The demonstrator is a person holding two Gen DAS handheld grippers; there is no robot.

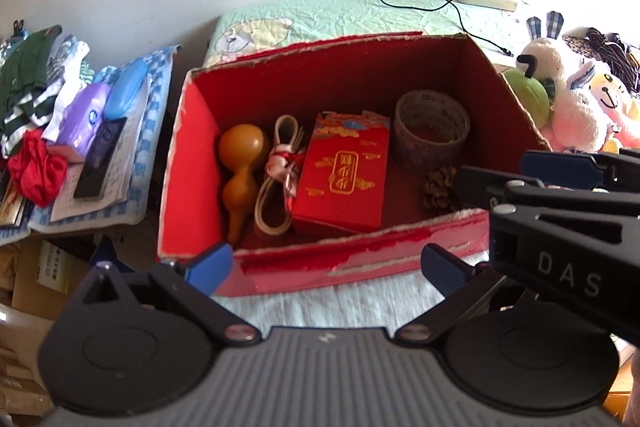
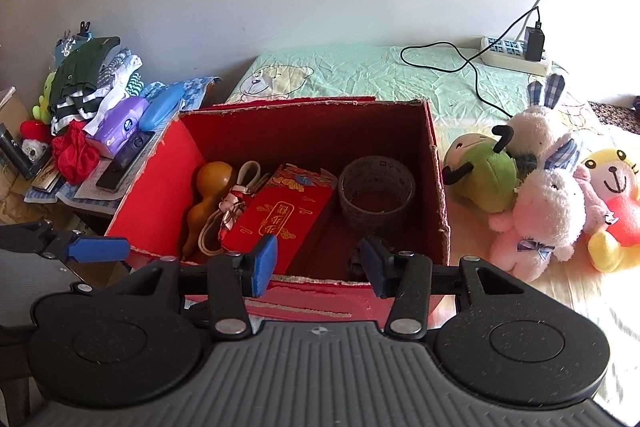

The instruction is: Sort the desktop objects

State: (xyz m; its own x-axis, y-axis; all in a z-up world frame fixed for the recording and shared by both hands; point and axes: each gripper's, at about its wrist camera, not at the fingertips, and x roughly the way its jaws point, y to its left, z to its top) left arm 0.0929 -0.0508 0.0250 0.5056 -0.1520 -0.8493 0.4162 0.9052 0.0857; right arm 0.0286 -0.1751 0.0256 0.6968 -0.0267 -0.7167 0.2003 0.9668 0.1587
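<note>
Both grippers hover at the near rim of the red cardboard box, nothing in hand. Left gripper: fingers spread wide, empty. Right gripper: fingers partly open, empty, sitting just above the box's near wall w/ the pine cone right beneath them.

Step, as I read it: between picks. Box already loaded; judging by the right gripper's spot, it either just let go over the box or is lining up on sth. inside; can't tell which.

Count inside box:
- 1 gourd, far left, lying down
- 1 coiled band/strap tied w/ ribbon, beside gourd
- 1 red gift pack w/ gold print, centre
- 1 tape roll, back right
- 1 pine cone, front right corner

Outside: approx. 4 plush toys in a heap on the bed, right of box. 1 power strip + charger by the wall.

Next move prob. calls for swinging the right gripper to the plush pile, opening wider (soft, bulky), pinching one body & carrying it over the rim; free floor left mainly mid-box.
</note>
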